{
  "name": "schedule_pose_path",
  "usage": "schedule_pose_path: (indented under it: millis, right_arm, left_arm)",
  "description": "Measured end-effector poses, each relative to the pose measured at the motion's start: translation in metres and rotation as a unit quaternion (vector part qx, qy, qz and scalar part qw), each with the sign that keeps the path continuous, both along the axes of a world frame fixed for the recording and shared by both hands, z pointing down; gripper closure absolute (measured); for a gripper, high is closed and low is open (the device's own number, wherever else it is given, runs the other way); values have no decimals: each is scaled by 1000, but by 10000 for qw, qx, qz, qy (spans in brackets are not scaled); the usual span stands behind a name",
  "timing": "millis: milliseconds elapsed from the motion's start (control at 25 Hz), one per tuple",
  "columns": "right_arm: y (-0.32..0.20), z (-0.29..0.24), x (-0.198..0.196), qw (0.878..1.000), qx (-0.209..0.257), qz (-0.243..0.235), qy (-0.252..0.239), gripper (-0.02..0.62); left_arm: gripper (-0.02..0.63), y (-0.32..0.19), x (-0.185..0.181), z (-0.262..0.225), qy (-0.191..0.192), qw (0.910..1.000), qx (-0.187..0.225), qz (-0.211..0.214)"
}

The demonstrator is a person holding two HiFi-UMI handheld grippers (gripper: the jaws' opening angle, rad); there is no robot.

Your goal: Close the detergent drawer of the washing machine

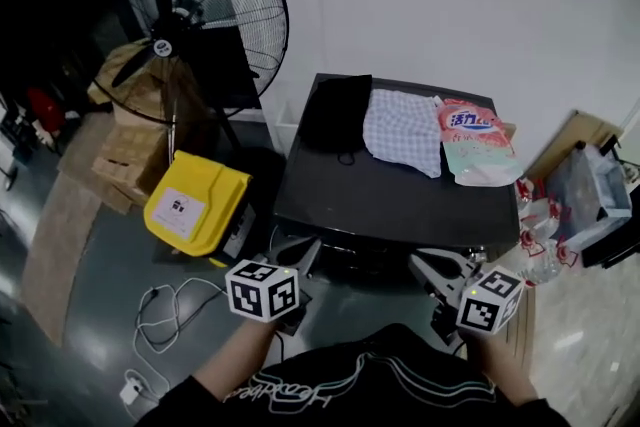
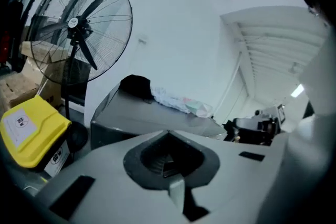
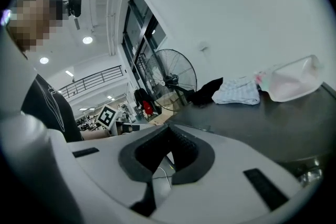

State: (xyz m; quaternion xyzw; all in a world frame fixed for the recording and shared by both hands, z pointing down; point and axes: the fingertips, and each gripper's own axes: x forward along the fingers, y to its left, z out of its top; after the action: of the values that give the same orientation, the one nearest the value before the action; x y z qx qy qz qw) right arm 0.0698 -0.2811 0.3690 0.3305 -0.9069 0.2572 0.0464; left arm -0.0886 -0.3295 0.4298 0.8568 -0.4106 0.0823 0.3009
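Observation:
The washing machine is seen from above, its dark flat top filling the middle of the head view. Its front face lies in shadow below the top edge, and I cannot make out the detergent drawer in any view. My left gripper hovers just before the machine's front left corner, jaws shut on nothing. My right gripper is level with it at the front right, also shut and empty. Neither touches the machine.
On the machine's top lie a black cloth, a checked cloth and a pink detergent pouch. A yellow bin and a standing fan are to the left. Cables run across the floor.

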Motion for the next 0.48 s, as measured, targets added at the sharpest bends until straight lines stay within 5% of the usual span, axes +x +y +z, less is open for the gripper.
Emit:
schedule_pose_path:
  millis: [480]
  right_arm:
    - [73,-84,-73,9962,635,-192,-567,569]
  left_arm:
    - [583,105,-11,-140,835,9852,861,1221]
